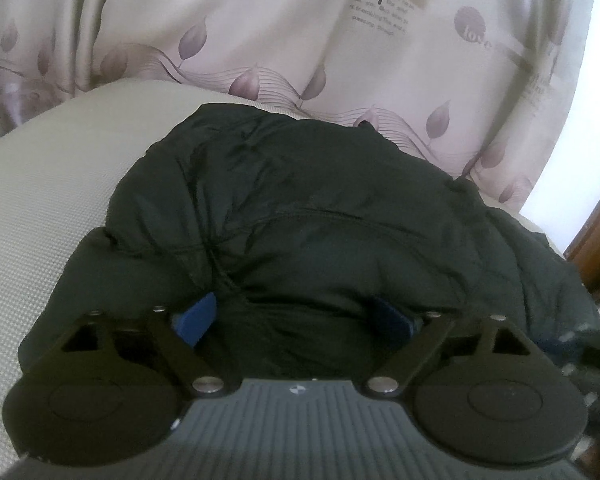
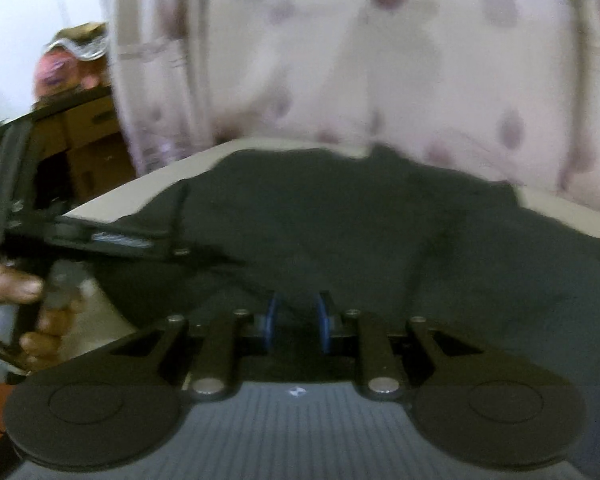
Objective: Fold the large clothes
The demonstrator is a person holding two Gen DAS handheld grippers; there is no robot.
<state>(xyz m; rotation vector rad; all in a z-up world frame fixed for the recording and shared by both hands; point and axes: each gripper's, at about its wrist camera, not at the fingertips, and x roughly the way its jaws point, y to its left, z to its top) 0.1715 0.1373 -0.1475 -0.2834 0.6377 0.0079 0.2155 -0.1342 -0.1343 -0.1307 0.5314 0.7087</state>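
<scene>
A dark green padded jacket (image 1: 300, 208) lies bunched on a cream surface (image 1: 48, 184). In the left wrist view my left gripper (image 1: 296, 320) is open, its blue pads (image 1: 196, 316) spread wide with a fold of the jacket lying between them. In the right wrist view, which is blurred, the jacket (image 2: 360, 232) fills the middle, and my right gripper (image 2: 298, 320) has its blue pads (image 2: 270, 320) close together pinching the jacket's near edge. The left gripper (image 2: 112, 240) and the hand holding it show at the left of that view.
A pale curtain with purple leaf print (image 1: 300, 40) hangs right behind the surface. A brown wooden edge (image 1: 596, 248) is at the far right. Cardboard boxes (image 2: 88, 148) and a bag (image 2: 72, 60) stand at the back left in the right wrist view.
</scene>
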